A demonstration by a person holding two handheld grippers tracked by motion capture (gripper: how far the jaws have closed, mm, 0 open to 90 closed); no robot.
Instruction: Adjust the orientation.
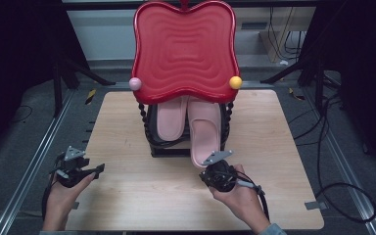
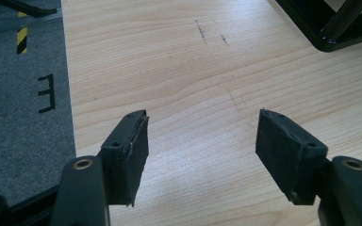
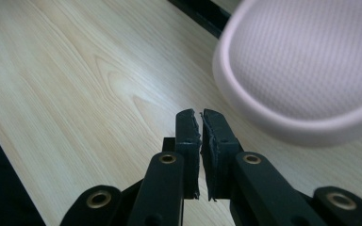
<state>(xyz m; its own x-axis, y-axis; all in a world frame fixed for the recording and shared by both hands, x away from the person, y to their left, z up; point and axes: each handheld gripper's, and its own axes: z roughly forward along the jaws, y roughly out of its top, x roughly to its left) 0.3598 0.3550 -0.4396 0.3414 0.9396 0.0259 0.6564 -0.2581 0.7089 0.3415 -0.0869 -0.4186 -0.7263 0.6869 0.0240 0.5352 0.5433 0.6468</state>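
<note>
Right gripper (image 3: 201,117) fingers clenched on nothing, nearest the pink slipper (image 1: 204,132): heel at one o'clock, probably untouched, long axis toward twelve, on rack (image 1: 169,147). Left gripper (image 2: 202,136) released over bench (image 1: 127,186).

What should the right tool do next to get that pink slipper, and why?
Probably open first: the right tool is shut and empty, just short of the slipper heel that sticks out of the rack. Then ease forward around the heel.
</note>
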